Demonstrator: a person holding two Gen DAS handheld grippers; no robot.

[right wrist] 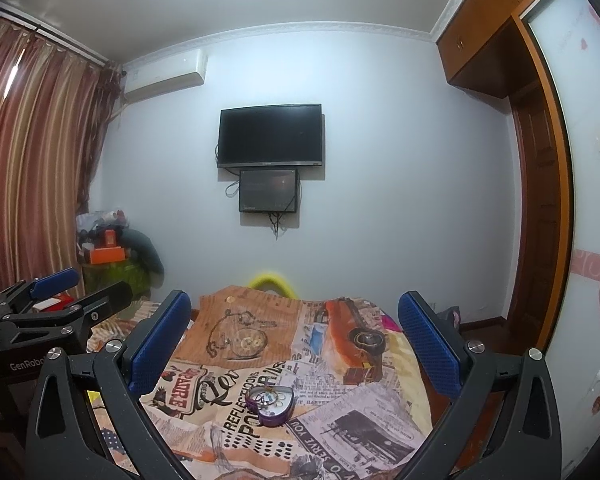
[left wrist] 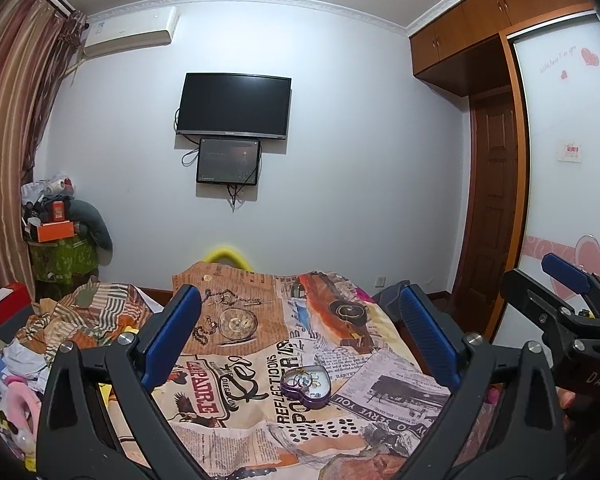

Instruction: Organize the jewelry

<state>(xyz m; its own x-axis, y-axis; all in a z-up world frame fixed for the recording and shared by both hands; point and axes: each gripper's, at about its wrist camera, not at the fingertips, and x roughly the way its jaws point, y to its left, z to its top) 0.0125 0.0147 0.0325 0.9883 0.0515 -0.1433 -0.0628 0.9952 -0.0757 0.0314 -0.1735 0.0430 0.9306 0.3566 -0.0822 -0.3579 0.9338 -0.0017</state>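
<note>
**Both grippers wide over the bed**

Left gripper (left wrist: 300, 344) and right gripper (right wrist: 296, 348) pointed about level, jaws spread wide, holding nothing. Ahead, between the jaws, the heart tin (left wrist: 306, 385) of jewelry lay on the printed cloth (left wrist: 260, 420); beyond, the TV (left wrist: 234, 105).

Jewelry in heart tin (left wrist: 306, 385) too small to ID; right gripper (left wrist: 572, 300) cut by frame edge.
</note>
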